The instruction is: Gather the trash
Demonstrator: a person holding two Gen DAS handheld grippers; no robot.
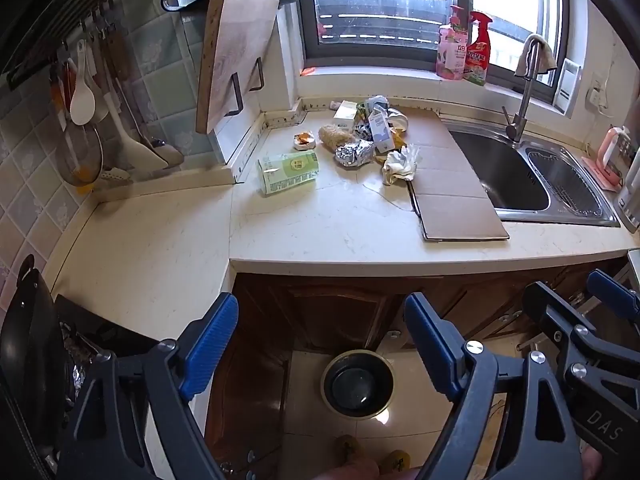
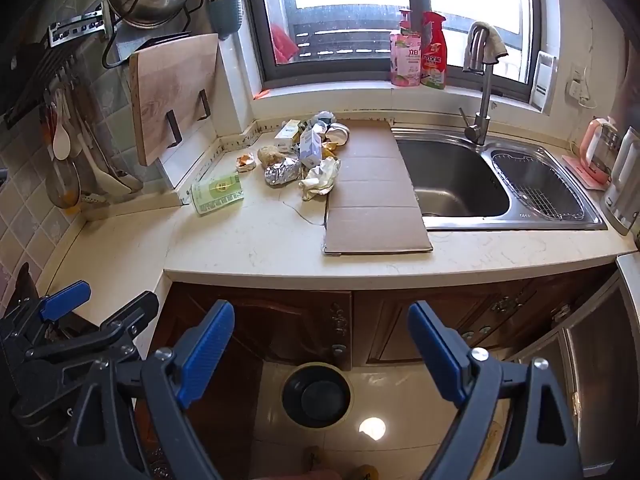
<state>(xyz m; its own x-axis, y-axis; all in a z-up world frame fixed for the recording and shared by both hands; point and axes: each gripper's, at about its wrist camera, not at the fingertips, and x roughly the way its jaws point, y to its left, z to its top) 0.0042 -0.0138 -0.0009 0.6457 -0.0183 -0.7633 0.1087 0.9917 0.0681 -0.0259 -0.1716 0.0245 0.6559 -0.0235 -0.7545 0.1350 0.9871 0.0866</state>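
Start of collection, nothing picked yet. Left gripper [image 1: 320, 344] and right gripper [image 2: 320, 350] wide, empty, low in frame. Trash pile [image 1: 368, 136] on counter [image 1: 320, 228], upper centre; bin [image 1: 357, 383] on floor below. Next, likely: reach forward to nearest piece.

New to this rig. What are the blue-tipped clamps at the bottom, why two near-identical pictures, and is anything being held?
No robot arm here: a person carries a two-finger gripper in each hand, each with a fisheye camera looking along its fingers. One picture is from the left gripper, the other from the right gripper, hence the similar views. Both stand open and empty, held back from the countertop. On it lies the trash: a green carton, a crumpled foil ball, a white crumpled wrapper, a small milk carton and flat cardboard beside the sink. A dark bin sits on the floor below.
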